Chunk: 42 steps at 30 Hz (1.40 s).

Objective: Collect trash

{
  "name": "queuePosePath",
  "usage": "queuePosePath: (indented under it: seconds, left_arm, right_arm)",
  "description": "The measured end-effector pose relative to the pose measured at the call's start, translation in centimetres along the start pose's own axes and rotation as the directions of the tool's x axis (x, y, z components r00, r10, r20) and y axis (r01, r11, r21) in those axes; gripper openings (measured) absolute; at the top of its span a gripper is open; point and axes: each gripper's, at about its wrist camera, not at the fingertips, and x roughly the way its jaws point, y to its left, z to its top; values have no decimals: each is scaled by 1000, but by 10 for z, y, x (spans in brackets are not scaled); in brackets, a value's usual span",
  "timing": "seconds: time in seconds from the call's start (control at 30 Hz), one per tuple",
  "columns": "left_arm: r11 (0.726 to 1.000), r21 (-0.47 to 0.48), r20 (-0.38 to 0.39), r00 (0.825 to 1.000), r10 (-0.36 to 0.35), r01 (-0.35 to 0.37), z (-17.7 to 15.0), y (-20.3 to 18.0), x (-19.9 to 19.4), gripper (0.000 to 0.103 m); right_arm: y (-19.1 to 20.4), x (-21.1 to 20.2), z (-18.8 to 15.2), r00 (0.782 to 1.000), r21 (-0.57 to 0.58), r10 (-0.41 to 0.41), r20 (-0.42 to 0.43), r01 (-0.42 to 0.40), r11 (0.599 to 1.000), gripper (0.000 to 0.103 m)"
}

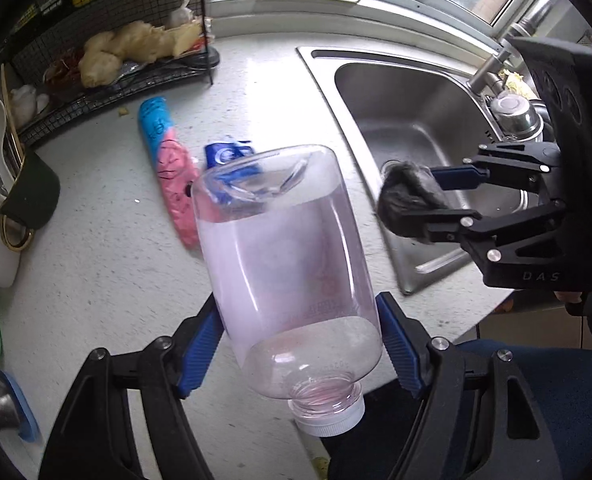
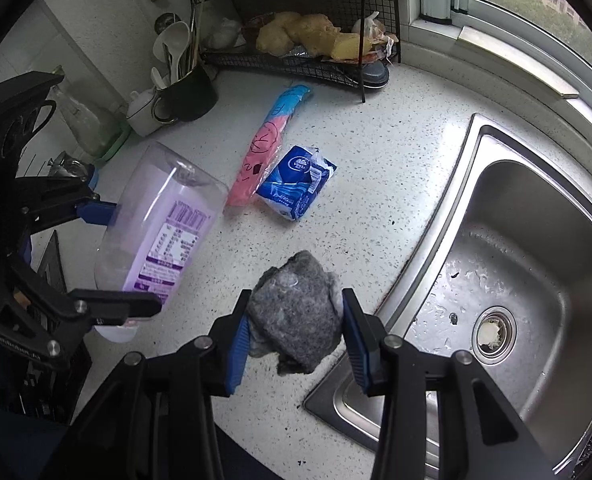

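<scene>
Jaws clamped on bottle (image 1: 292, 280) and grey pad (image 2: 296, 312), above countertop (image 2: 375, 168) wrappers.

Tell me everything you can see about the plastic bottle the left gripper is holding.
The plastic bottle is clear, wide-bodied and looks empty, with a white screw cap and a purple-and-white printed label. It is tilted, cap end toward the left gripper, base pointing away. The blue pads press its two sides, holding it off the speckled countertop. Nothing else touches it.

Bare speckled white bench (image 2: 395, 152) lies mid-frame; the black wire rack (image 2: 296, 60) blocks the top, the steel sink (image 2: 535, 240) opens right.
</scene>
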Motion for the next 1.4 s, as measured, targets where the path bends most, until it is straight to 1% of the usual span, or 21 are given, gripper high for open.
queuePosePath:
  seconds: [0.1, 0.13, 0.27, 0.4, 0.43, 0.6, 0.7, 0.83, 0.97, 1.0, 1.1, 1.17, 1.3, 1.4]
  left_arm:
    - [1000, -4, 13, 1000, 3, -2, -15, -28, -7, 73]
    - [1000, -6, 16, 1000, 2, -2, -20, -29, -13, 73]
    - [1000, -21, 37, 999, 24, -23, -39, -59, -26, 73]
    - [999, -36, 50, 998, 36, -35, -61, -83, -32, 73]
    - [999, -41, 49, 998, 37, -35, -65, -88, -31, 73]
    - [995, -84, 49, 997, 63, -59, -106, -130, -30, 73]
    - [991, -113, 51, 996, 72, -66, -131, -152, -29, 73]
    - [985, -155, 32, 996, 87, -81, -166, -176, -20, 73]
    - [979, -195, -10, 998, 65, -66, -195, -191, -2, 73]
    - [977, -204, -17, 998, 53, -55, -202, -194, 3, 73]
    - [975, -220, -27, 999, 37, -42, -221, -201, 15, 73]
    - [971, -237, -51, 998, 32, -43, -232, -200, 29, 73]
    - [962, -272, -94, 996, 3, -28, -252, -191, 63, 73]
    - [954, -298, -109, 994, -16, -17, -263, -179, 91, 73]
  right_arm:
    - [1, -19, -16, 1000, -17, -3, 29, 3, 1000, 40]
    - [1, -25, -21, 999, -20, -5, 38, 6, 1000, 40]
    - [2, -47, -48, 998, -26, 7, 65, -5, 1000, 40]
    - [4, -60, -78, 997, -45, 10, 79, -6, 999, 40]
    - [4, -62, -86, 997, -50, 12, 80, -8, 999, 40]
    - [9, -77, -133, 997, -90, 35, 75, -28, 996, 40]
    - [11, -79, -158, 997, -105, 51, 64, -45, 993, 40]
    - [14, -78, -190, 997, -113, 72, 38, -67, 991, 40]
    - [17, -66, -225, 996, -125, 82, -24, -85, 988, 40]
    - [18, -59, -234, 995, -126, 88, -47, -94, 988, 40]
    - [21, -43, -251, 993, -136, 91, -82, -101, 985, 40]
    - [23, -28, -260, 990, -133, 94, -103, -107, 985, 40]
    - [25, 11, -276, 982, -89, 108, -152, -123, 988, 40]
    - [25, 41, -291, 984, -83, 83, -155, -96, 992, 40]
